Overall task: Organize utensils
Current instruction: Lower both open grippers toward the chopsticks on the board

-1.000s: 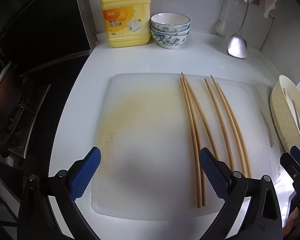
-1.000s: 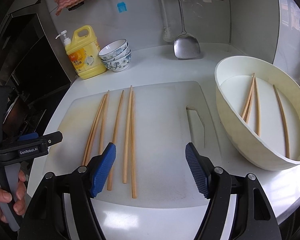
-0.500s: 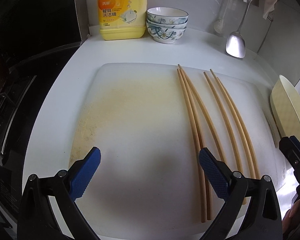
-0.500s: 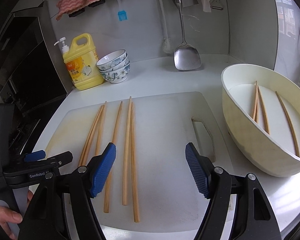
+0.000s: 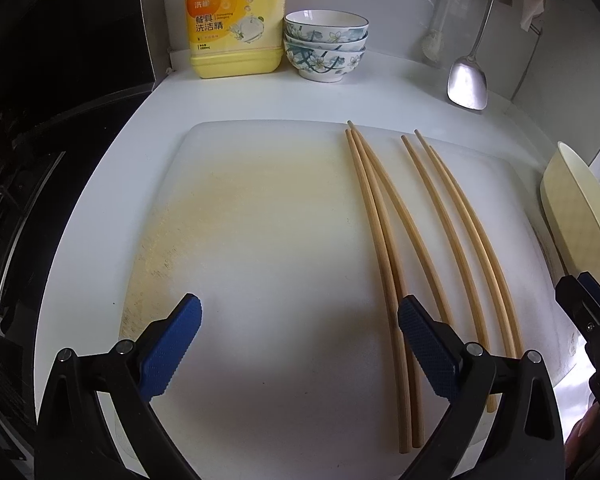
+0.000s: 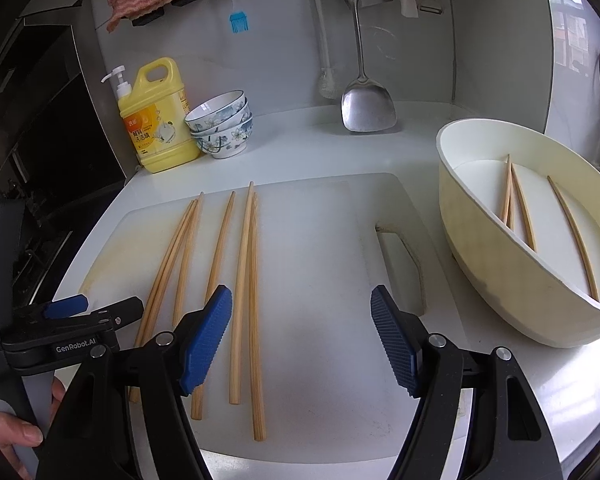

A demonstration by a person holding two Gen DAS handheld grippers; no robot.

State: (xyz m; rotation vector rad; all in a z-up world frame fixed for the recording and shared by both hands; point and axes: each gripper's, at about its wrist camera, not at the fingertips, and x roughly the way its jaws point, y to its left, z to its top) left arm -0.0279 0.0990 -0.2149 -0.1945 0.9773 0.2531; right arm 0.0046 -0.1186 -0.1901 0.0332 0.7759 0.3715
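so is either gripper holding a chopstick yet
No. The left gripper and right gripper are both open and empty above the chopsticks.

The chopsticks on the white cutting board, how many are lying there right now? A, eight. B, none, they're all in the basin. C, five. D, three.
C: five chopsticks lie side by side on the cutting board, while a few more rest apart in the cream basin to the right.
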